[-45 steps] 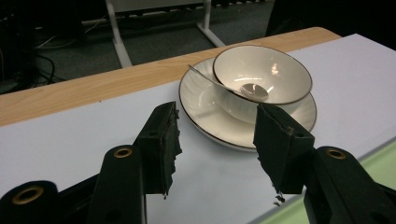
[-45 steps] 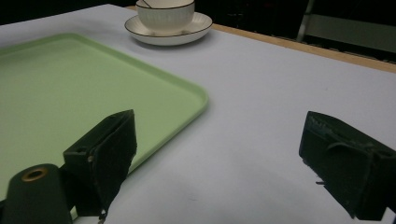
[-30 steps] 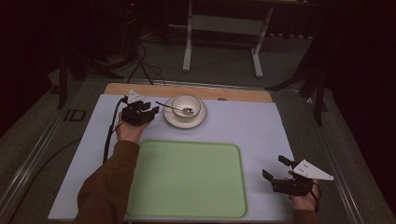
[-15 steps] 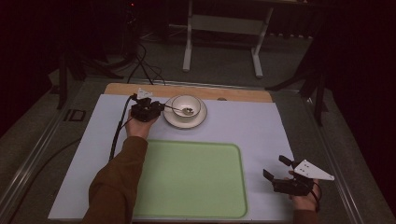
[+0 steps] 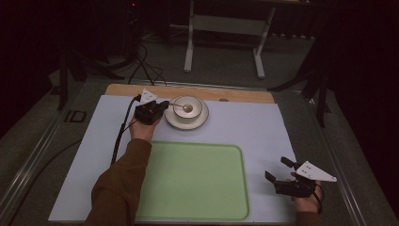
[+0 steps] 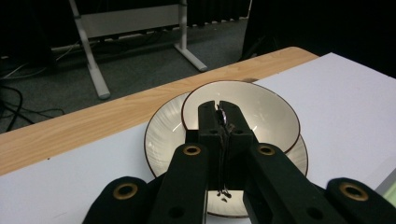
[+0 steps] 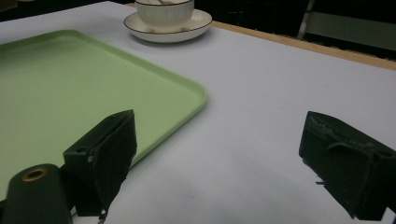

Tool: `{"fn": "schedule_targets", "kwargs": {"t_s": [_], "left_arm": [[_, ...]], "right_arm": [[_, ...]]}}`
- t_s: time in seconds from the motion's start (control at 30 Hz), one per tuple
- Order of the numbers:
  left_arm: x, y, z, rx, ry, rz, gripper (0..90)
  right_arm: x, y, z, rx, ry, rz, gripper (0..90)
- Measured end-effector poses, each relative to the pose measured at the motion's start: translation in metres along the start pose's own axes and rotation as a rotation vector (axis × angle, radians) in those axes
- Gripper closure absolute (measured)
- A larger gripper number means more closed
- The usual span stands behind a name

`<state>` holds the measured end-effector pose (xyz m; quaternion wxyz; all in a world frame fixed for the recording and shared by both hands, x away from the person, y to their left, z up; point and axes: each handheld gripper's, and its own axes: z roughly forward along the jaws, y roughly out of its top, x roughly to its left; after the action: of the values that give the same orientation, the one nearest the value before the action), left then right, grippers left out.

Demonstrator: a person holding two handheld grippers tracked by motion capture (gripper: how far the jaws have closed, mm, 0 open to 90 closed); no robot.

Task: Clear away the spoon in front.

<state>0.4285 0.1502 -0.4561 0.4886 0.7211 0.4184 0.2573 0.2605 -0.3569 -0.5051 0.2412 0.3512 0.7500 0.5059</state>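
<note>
A white bowl (image 5: pixel 194 112) stands on a white saucer (image 5: pixel 187 123) at the back of the table, and a metal spoon (image 5: pixel 181 107) lies in it with its handle pointing left. My left gripper (image 5: pixel 163 106) is at the bowl's left rim. In the left gripper view the jaws of the left gripper (image 6: pixel 219 106) are pressed together on the spoon's thin handle (image 6: pixel 221 115), above the bowl (image 6: pixel 266 112). My right gripper (image 5: pixel 276 168) rests open near the front right, its jaws wide apart, and holds nothing (image 7: pixel 224 158).
A large green tray (image 5: pixel 188 179) lies at the front middle, its corner (image 7: pixel 187 93) just left of the right gripper. The bowl (image 7: pixel 163 9) and saucer (image 7: pixel 196 23) are far from the right gripper. The wooden table edge (image 5: pixel 235 94) runs behind the white mat.
My left gripper has moved right up to the bowl's rim and shut on the spoon handle. The right gripper has not moved.
</note>
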Motion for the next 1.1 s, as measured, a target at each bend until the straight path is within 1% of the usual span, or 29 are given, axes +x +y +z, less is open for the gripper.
{"fn": "schedule_targets", "kwargs": {"t_s": [0.07, 0.17, 0.37, 0.47, 0.67, 0.9, 0.97, 1.1], "left_arm": [[0.001, 0.000, -0.001, 0.001, 0.007, -0.007, 89.1], [0.003, 0.002, -0.004, -0.002, 0.014, -0.005, 89.1], [0.005, 0.007, -0.014, -0.024, 0.005, 0.012, 89.3], [0.006, 0.010, -0.020, -0.039, 0.000, 0.007, 89.3], [0.012, 0.014, -0.033, -0.046, 0.007, 0.002, 89.2], [0.015, 0.021, -0.052, -0.078, -0.017, -0.016, 89.2], [0.015, 0.023, -0.056, -0.078, -0.018, -0.014, 89.2], [0.017, 0.024, -0.065, -0.063, -0.024, -0.006, 89.3]], "right_arm": [[0.000, 0.000, 0.000, 0.000, -0.001, 0.001, 11.0], [0.000, 0.000, 0.000, 0.001, -0.001, 0.001, 11.0], [0.000, 0.000, 0.000, 0.001, 0.002, 0.000, 11.0], [0.000, 0.000, 0.000, 0.002, 0.002, 0.001, 11.0], [0.000, 0.000, 0.000, 0.002, 0.003, 0.001, 11.0], [0.000, 0.000, 0.000, 0.001, 0.003, 0.001, 11.0], [0.000, 0.000, 0.000, 0.002, 0.004, 0.001, 11.0], [0.001, 0.000, 0.001, 0.003, 0.006, -0.001, 11.0]]}}
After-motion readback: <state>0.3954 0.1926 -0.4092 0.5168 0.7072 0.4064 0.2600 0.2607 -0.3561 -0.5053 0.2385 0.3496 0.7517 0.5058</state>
